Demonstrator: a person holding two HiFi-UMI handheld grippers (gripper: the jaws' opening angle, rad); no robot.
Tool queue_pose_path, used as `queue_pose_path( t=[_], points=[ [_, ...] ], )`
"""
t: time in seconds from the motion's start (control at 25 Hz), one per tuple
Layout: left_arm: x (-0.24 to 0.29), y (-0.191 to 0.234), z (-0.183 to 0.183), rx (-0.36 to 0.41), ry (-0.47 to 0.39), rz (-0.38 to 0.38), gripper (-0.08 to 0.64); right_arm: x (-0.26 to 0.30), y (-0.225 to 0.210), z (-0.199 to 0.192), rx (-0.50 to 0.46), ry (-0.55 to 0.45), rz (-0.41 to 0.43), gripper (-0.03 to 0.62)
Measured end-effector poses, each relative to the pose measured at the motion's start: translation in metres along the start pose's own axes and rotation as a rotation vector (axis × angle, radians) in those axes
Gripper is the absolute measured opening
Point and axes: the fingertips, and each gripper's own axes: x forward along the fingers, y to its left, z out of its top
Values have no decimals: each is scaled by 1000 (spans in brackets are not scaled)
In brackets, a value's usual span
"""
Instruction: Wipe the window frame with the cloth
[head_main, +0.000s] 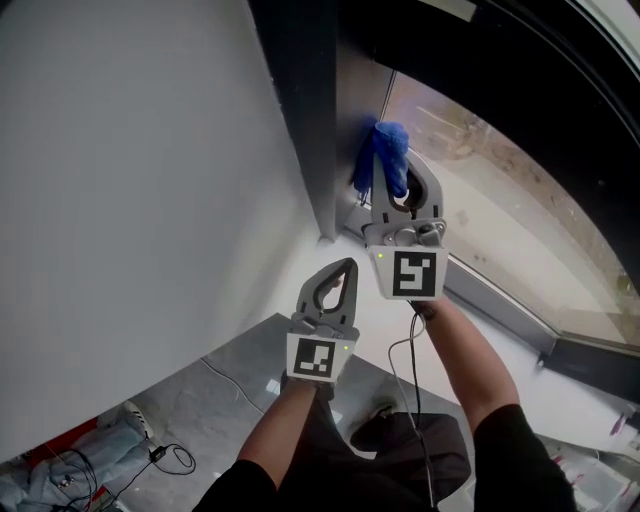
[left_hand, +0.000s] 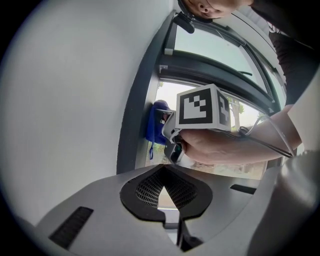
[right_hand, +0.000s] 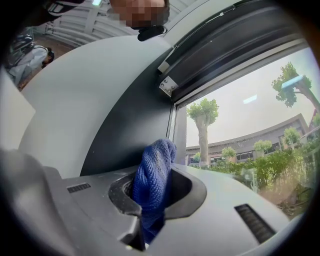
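A blue cloth (head_main: 386, 152) is bunched between the jaws of my right gripper (head_main: 392, 180), which is shut on it. The cloth presses against the dark upright window frame (head_main: 315, 110) beside the glass. In the right gripper view the cloth (right_hand: 152, 180) pokes out past the jaw tips, touching the frame (right_hand: 132, 135). My left gripper (head_main: 345, 268) hangs lower and nearer, shut with nothing in it, apart from the frame. From the left gripper view I see the cloth (left_hand: 156, 125), the right gripper's marker cube (left_hand: 202, 107) and the hand holding it.
A white wall (head_main: 130, 180) fills the left. The window glass (head_main: 500, 190) runs right above a white sill (head_main: 500, 340). Cables (head_main: 175, 458) and bundled fabric (head_main: 60, 470) lie on the floor at lower left. Trees (right_hand: 204, 125) stand outside.
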Motion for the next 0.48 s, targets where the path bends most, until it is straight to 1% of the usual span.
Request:
queue_pose_path(
  t=[0.08, 0.16, 0.28, 0.48],
  points=[
    [6, 2, -8, -1, 5, 4, 5, 0, 1, -1, -3, -12, 13, 37],
    [13, 1, -15, 5, 2, 6, 5, 1, 0, -2, 7, -32, 9, 37],
    [15, -1, -20, 22, -26, 11, 5, -1, 0, -4, 25, -59, -4, 37],
    [11, 5, -46, -2, -8, 33, 5, -7, 2, -18, 68, -90, 1, 37]
  ],
)
